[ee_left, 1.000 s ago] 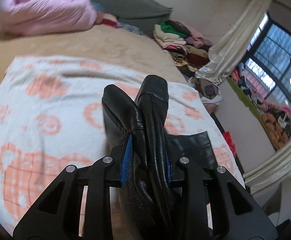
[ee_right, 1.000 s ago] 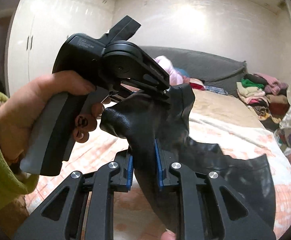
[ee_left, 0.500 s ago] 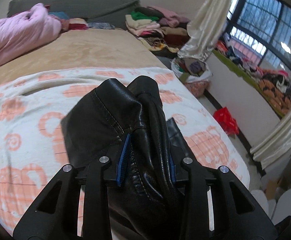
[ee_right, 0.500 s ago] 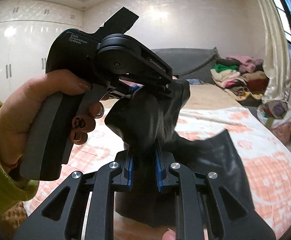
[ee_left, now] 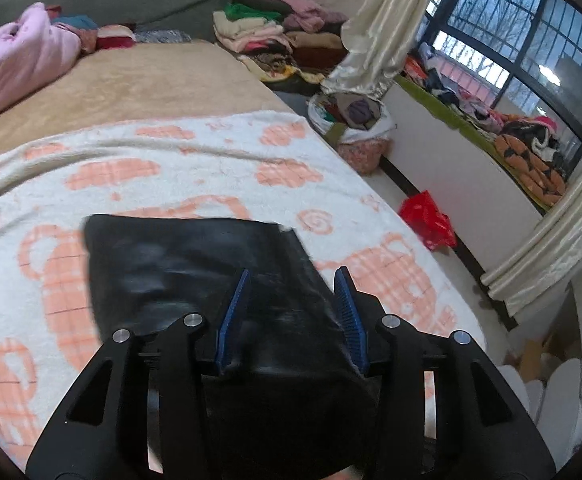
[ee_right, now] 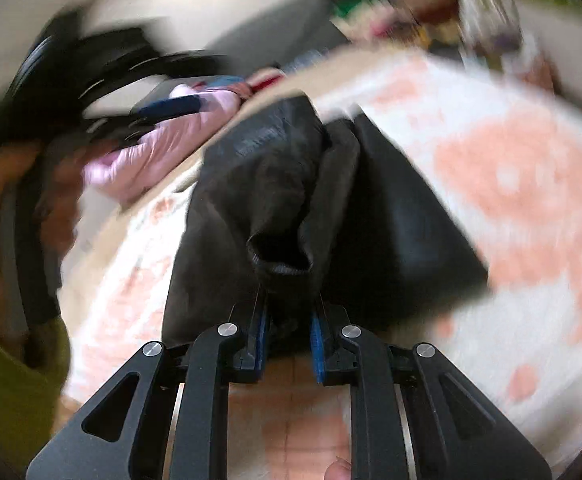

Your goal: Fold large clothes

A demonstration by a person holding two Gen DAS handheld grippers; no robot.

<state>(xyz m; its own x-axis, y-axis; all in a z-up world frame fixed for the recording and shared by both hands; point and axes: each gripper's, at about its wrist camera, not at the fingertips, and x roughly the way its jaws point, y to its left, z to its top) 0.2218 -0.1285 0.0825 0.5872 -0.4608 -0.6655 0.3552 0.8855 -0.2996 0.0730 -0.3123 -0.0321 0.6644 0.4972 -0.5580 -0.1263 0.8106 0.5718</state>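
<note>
A: Where's the garment?
B: Black leather garment [ee_left: 195, 268] is lying on the white-and-orange blanket [ee_left: 179, 168] on the bed, far end flat, near end running up under the left hand-held gripper [ee_left: 291, 312].
A: Left pinching it?
B: No. Blue pads [ee_left: 233, 312] are spread apart, the leather passes between and under them, nothing clamped.
A: Right?
B: Right hand-held gripper [ee_right: 289, 330] has a bunched fold of the same garment [ee_right: 283, 208] between its blue pads. They sit narrow with black fabric filling the gap, so it reads as pinching. That view is badly motion-blurred, though.
A: Anything else in frame?
B: Pink quilt [ee_left: 15, 60] at the head of the bed, stack of folded clothes [ee_left: 267, 36] beside it, red bag [ee_left: 427, 220] on the floor by the window [ee_left: 523, 48]. In the right view, the left hand [ee_right: 15, 208] in a green sleeve is on its handle, blurred.
</note>
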